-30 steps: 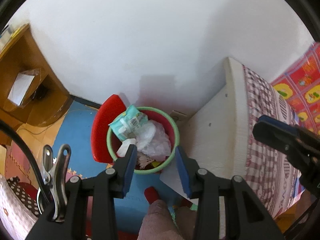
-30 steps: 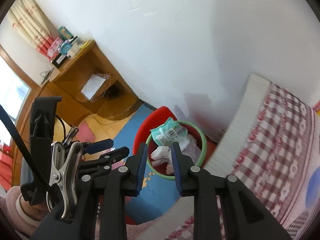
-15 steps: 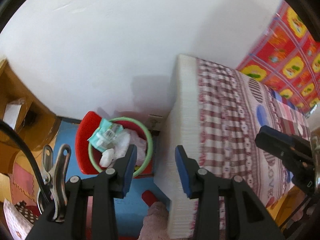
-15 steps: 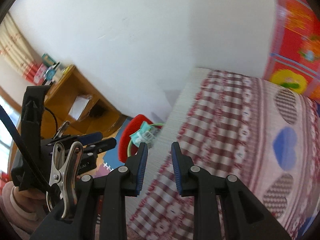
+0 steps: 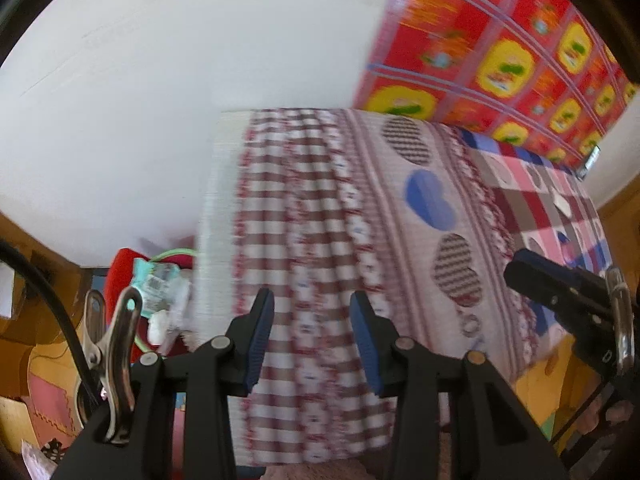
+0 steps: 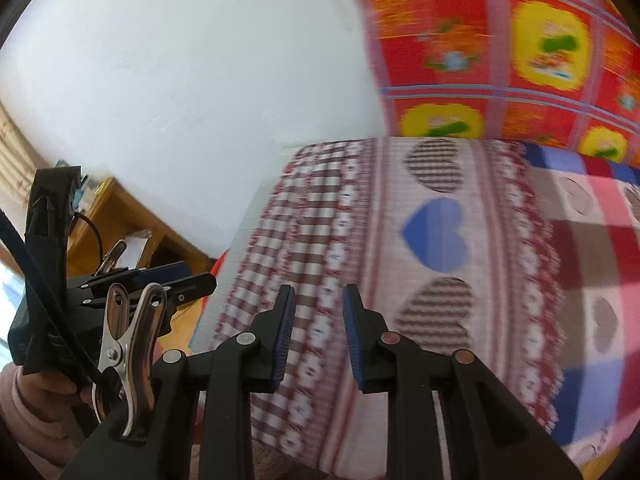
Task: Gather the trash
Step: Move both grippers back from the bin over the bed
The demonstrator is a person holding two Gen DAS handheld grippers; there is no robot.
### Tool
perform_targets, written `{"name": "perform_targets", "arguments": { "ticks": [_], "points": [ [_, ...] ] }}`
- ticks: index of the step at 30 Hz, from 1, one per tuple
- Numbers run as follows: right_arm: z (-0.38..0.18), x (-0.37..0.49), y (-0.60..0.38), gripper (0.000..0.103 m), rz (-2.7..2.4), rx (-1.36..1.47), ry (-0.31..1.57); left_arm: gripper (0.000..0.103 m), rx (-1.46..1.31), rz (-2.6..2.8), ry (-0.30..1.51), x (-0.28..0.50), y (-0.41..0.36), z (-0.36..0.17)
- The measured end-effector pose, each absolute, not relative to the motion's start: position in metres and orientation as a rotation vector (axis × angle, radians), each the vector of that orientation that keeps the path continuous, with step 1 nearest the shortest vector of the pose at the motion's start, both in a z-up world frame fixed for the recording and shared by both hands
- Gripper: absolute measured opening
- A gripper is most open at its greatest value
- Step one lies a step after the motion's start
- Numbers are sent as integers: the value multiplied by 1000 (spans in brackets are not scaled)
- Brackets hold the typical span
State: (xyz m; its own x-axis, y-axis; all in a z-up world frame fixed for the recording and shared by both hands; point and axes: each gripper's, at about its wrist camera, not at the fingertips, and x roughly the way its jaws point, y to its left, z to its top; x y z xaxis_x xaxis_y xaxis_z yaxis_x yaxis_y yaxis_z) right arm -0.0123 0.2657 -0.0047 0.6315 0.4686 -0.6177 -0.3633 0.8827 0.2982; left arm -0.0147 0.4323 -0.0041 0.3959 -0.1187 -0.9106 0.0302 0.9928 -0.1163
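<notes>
Left wrist: checked bedspread [image 5: 320,216], white wall [image 5: 180,72].

Bed [image 5: 360,208]: covered by patterned sheet [image 5: 304,240], red-white check bands, blue heart, striped hearts. Small white scrap [image 5: 562,202] on sheet near far end of bed. Floor [image 5: 44,364] beside bed: red trash bin [image 5: 120,268], green-rimmed, filled with wrappers and tissue, touching bed's side

Bed [image 5: 328,240] between tongs and bin [image 5: 160,280]
</notes>
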Motion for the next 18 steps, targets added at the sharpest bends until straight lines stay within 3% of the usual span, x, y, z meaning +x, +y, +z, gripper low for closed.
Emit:
{"name": "perform_targets", "arguments": {
  "ticks": [18],
  "points": [
    [-22, -79, 87, 25, 281, 274, 702, 41, 5, -238, 1164, -35, 265, -2]
  ]
}}
